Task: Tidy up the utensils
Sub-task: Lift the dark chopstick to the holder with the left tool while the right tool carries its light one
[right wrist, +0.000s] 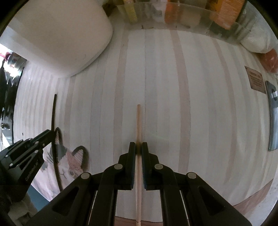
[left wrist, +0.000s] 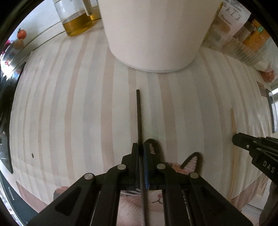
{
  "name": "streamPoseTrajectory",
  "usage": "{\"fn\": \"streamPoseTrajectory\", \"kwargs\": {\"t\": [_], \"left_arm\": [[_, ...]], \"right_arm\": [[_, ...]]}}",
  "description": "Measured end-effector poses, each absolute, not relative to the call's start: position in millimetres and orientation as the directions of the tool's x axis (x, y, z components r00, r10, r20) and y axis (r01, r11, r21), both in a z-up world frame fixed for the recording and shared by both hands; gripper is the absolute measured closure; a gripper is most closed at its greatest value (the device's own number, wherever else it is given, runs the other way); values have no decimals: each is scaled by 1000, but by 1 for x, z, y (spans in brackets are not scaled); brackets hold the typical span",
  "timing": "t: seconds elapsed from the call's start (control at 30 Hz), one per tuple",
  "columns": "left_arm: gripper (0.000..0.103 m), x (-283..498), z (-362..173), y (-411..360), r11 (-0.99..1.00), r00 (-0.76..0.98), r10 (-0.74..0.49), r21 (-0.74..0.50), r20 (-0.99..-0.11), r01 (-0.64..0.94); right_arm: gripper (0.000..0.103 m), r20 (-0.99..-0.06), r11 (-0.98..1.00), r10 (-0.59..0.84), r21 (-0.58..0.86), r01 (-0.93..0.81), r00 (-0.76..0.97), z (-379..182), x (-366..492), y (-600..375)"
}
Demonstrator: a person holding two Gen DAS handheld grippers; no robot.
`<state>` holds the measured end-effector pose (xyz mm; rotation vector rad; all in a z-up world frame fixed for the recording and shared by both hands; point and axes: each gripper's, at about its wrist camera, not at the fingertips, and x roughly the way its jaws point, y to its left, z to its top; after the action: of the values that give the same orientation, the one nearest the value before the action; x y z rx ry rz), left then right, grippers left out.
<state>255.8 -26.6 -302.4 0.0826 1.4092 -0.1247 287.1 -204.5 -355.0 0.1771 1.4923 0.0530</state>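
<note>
My left gripper (left wrist: 140, 147) is shut on a black chopstick (left wrist: 139, 114), which runs forward between its fingers above the striped wooden counter (left wrist: 78, 113). My right gripper (right wrist: 138, 147) is shut on a light wooden chopstick (right wrist: 138, 121), held the same way. Each gripper shows in the other's view: the right gripper (left wrist: 234, 139) with its wooden chopstick (left wrist: 232, 120) at the right edge, the left gripper (right wrist: 50, 133) with the black chopstick (right wrist: 54, 111) at the left. A tall white holder (left wrist: 156, 34) stands on the counter just ahead of the left gripper. In the right wrist view the white holder (right wrist: 57, 38) is at the upper left.
A glass jug of amber oil (left wrist: 76, 20) stands left of the holder. Jars and packets (right wrist: 191, 15) line the back in a clear tray. A mat with a cat face (right wrist: 69, 165) lies at the counter's near edge. A grey flat object (right wrist: 272, 118) lies at the right.
</note>
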Motion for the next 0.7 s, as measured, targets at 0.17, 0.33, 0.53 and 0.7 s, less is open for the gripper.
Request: {"fn": "streamPoseTrajectory", "kwargs": {"t": [0.17,0.33,0.53,0.7], "left_arm": [[99,261,-303,-30,986,156,-46,-19,-987,168],[100,264,-300,-30,986,163,-48,-21,-985,162],[100,253,-267,-40,984,222,-100,-63,-970,169],[100,244,-227,-38,980,292,-145,-97,-945,173]], "right_arm": [[96,-989,988,130,135,76,63,-355,302,-200],[97,-987,986,137,144,85,86,-355,304,-193],[97,-965,973,180,203,110,189,-331,277,-207],[97,-939,974,183,214,79,292,-294,262,-207]]}}
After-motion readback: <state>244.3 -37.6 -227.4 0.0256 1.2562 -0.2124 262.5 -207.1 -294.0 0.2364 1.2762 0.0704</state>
